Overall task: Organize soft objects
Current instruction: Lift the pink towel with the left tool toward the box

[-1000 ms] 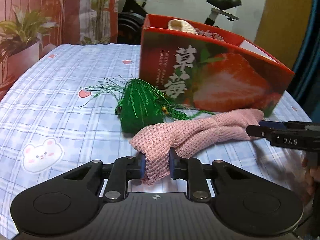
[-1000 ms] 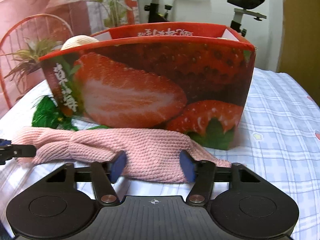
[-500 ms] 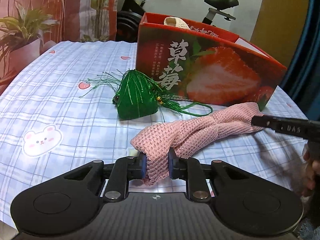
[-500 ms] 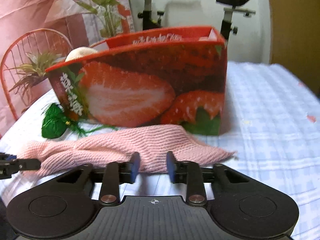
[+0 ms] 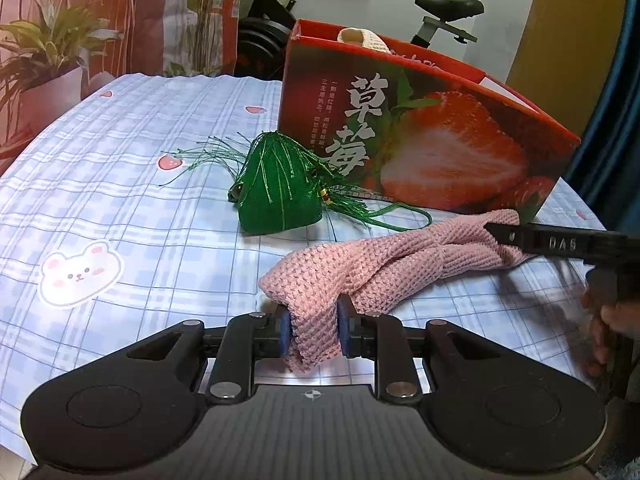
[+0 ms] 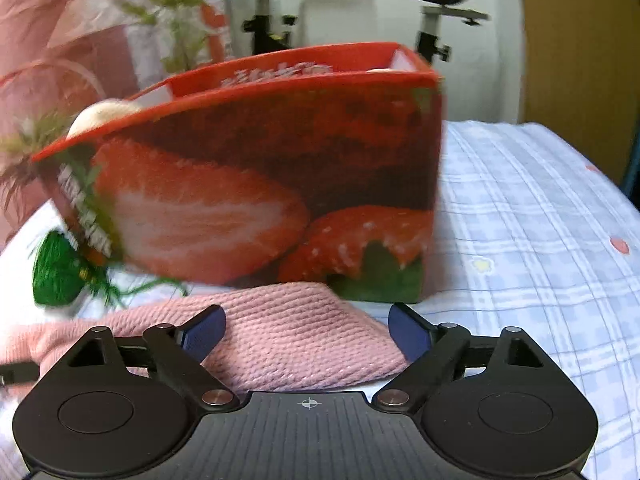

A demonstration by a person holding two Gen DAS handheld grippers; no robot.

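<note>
A pink knitted cloth (image 5: 384, 264) lies stretched on the checked tablecloth in front of a red strawberry box (image 5: 432, 136). My left gripper (image 5: 311, 336) is shut on the cloth's near end. My right gripper (image 6: 306, 332) is open, its blue pads either side of the cloth's other end (image 6: 288, 328), which lies between them. In the left wrist view the right gripper's finger (image 5: 552, 242) shows over the far end. A green tasselled pouch (image 5: 280, 188) sits left of the box. A cream soft item (image 5: 362, 38) pokes out of the box.
The box (image 6: 272, 184) stands close behind the cloth. Potted plants (image 5: 44, 52) and an exercise bike (image 5: 440, 12) stand beyond the table's far edge. The tablecloth (image 5: 100, 208) stretches out to the left.
My right gripper narrowed over the cloth end half a second ago and has now opened wide. It sits closer to the box. My left gripper keeps its hold and has pulled back slightly.
</note>
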